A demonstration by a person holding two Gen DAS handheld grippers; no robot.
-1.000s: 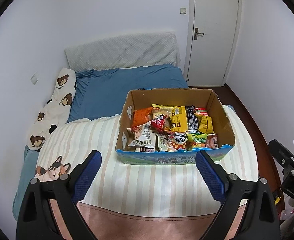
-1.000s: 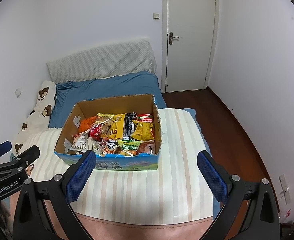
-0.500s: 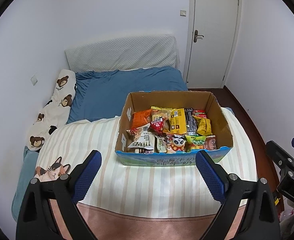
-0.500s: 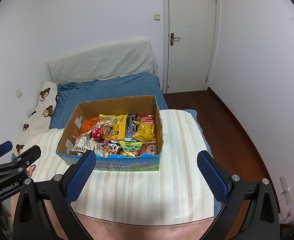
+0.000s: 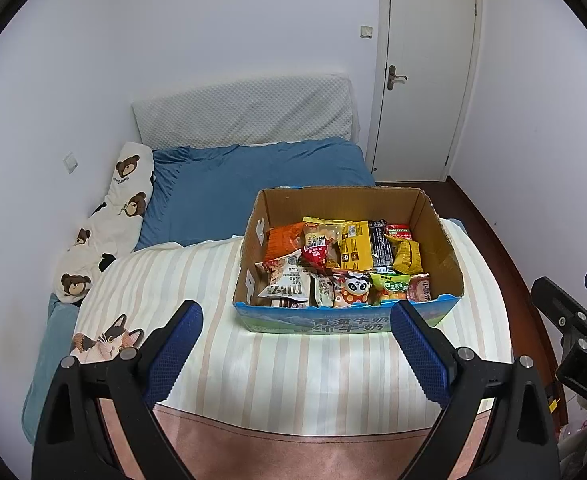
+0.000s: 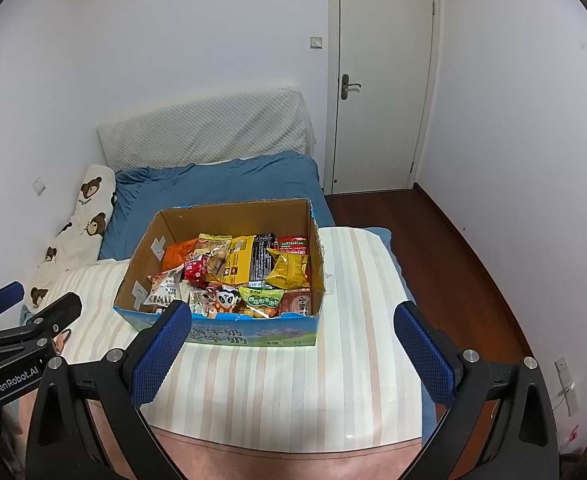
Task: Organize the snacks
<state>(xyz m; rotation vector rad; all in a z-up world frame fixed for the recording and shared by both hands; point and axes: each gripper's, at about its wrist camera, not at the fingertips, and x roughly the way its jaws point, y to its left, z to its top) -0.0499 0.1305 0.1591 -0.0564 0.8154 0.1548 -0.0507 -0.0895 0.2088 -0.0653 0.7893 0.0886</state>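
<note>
Snacks [image 5: 345, 264] fill an open cardboard box [image 5: 341, 200] with brown inner walls and a blue printed front panel; the packets lie jumbled and overlapping, among them an orange bag [image 5: 283, 238] at the far left of the box, a yellow packet [image 5: 355, 244] near the middle, a crumpled gold bag [image 5: 407, 256] toward the right wall, a white pouch [image 5: 287, 284] at the near left corner, and a panda-faced packet [image 5: 353, 288] against the front wall; the box sits on a striped blanket [image 5: 293, 372] spread over the bed [image 5: 253, 188], ahead of both grippers and touching neither; the left gripper [image 5: 295, 344] hovers just short of the box's front panel, its jaws spread wide and empty, the box lying ahead between them and toward the right one; the right gripper [image 6: 293, 346] likewise has its jaws spread wide and empty, the box ahead and nearer its left jaw, whose blue pad overlaps the front panel in that view; a white door [image 6: 381, 80] stands shut beyond the box.
</note>
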